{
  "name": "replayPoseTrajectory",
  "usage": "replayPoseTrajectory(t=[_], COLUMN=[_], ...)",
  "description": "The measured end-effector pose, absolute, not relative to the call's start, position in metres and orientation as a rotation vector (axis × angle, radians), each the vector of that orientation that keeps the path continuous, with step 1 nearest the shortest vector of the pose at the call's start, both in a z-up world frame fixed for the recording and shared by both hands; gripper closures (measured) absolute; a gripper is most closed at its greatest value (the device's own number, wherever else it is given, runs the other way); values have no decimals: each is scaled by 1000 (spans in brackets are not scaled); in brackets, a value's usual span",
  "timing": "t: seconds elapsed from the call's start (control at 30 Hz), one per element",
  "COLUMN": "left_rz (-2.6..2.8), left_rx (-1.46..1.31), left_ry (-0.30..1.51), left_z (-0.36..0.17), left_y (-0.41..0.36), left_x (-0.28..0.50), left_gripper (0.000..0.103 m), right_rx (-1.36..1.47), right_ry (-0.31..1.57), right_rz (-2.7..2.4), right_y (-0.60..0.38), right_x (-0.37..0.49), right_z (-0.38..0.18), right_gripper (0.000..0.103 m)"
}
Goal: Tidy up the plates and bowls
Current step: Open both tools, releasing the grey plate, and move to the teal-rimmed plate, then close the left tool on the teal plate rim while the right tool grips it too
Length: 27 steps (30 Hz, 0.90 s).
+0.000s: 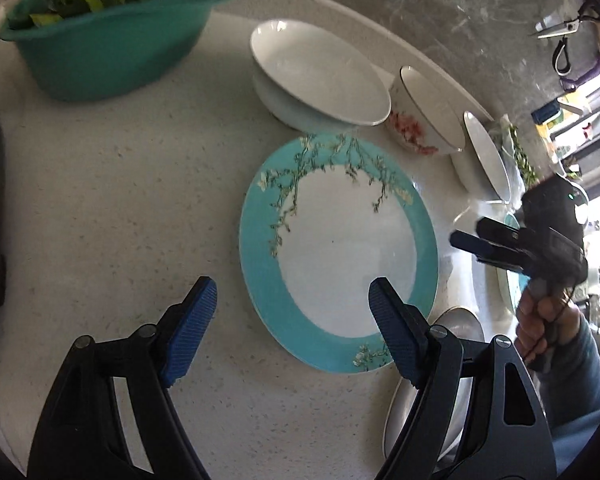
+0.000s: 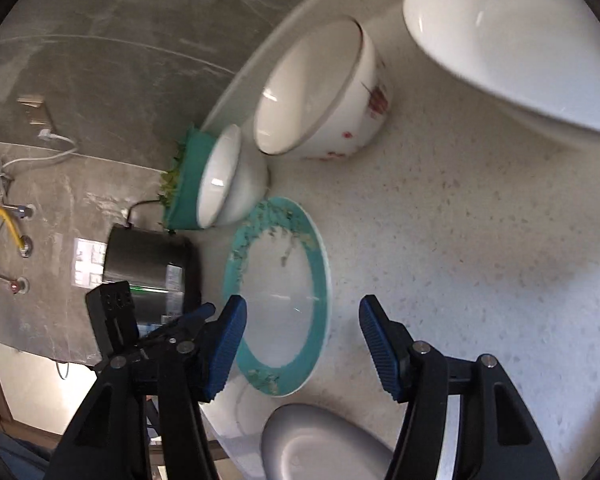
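Turquoise-rimmed plate (image 1: 338,252) lies flat on the counter (image 1: 120,200), directly ahead of the spread, empty left hand-held gripper (image 1: 292,332); right hand-held gripper (image 2: 302,344), also spread, hovers beside its rim.

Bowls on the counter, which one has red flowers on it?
The floral bowl, standing between the stacked white bowls and another plain white bowl.

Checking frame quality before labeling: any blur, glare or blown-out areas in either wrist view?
Left wrist view: the right tool is motion-blurred, the window strip at the right edge is blown out, the teal-rimmed plate is sharp. Right wrist view: soft blur overall, worst on the big white bowl; window glare sits on the plate's center; fisheye bends the counter edge in both.
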<state>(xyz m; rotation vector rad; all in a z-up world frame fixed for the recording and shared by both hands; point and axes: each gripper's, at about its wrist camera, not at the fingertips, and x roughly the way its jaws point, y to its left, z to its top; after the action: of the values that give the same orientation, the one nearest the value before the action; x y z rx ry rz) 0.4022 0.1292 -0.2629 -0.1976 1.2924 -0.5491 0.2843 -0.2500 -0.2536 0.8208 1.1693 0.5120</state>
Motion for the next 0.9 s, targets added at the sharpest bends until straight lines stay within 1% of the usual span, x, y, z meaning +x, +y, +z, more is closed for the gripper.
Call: replayPoseTrajectory(t=[0.23,0.27,0.4,0.47,0.53,0.63,0.7,0.8,0.87,0.9], left_rz=[-574,-576,-578,-587,-595,-584,-586,-597,-600,-597], left_rx=[-199,-202,-215,-220,-220,-209,-224,-238,-258,-268], left_ry=[1325,1334,1341,1344,1355,1356,1359,1364,1369,1371], left_z=[-275,-277,-281,-282,-286,-289,-291,-292,-292,-293], left_y=[129,130,131,131,126,125,127,127,132,133], left_x=[415,417,418,419,422,426,428,430,430,430], left_gripper=[26,28,29,40,63,71,71,71,71,73], right_rx=[808,802,811,805,792,797,799,808,806,807], right_ry=[1226,1230,1230,1235,1244,1251,1258,1261,1266,1267], right_rz=[549,551,560,570,580,582,585,586,581,580], right_y=[-234,-232,-234,-232,-227,-226,-225,-226,-228,-229], right_x=[295,296,297,298,299,298,298,298,297,297], right_z=[-264,-265,-268,-268,-270,-272,-274,-275,-276,-276], right_gripper=[42,42,45,48,52,59,64,66,70,70])
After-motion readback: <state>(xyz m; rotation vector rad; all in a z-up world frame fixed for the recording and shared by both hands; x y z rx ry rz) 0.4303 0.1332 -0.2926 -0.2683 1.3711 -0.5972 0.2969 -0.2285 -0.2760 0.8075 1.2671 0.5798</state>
